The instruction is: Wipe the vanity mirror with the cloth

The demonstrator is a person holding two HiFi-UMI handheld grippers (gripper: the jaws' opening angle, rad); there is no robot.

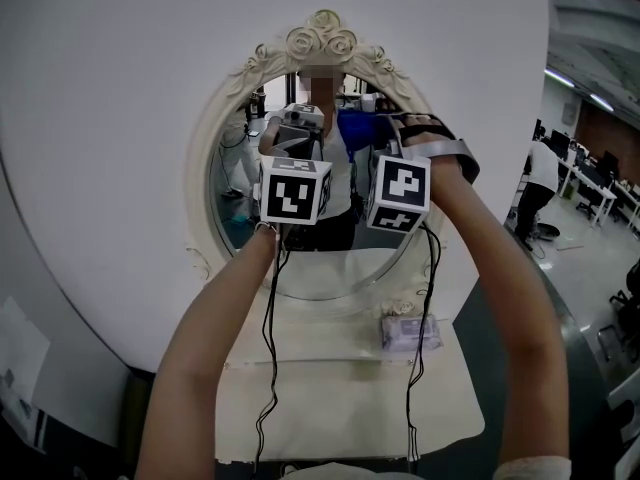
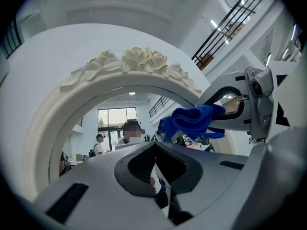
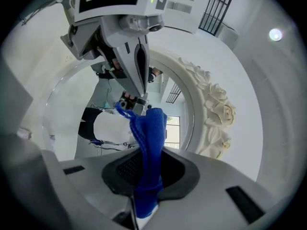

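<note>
Between your right gripper's (image 3: 144,169) jaws, the fuzzy blue microfibre cloth (image 3: 149,138) is being pinched firmly, its free end reaching toward the glass. Your left gripper (image 2: 156,164), at its 9 o'clock, is holding its jaws together on nothing. Both are hovering before the oval vanity mirror in its cream rose-carved frame (image 1: 235,193), the cloth near the glass's 1 o'clock. You are, I judge, wiping; next you are needing flat cloth contact and a sweep toward 7 o'clock.

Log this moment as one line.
right gripper: shut on cloth | left gripper: shut, empty | both: raised before mirror | contact: unclear
</note>
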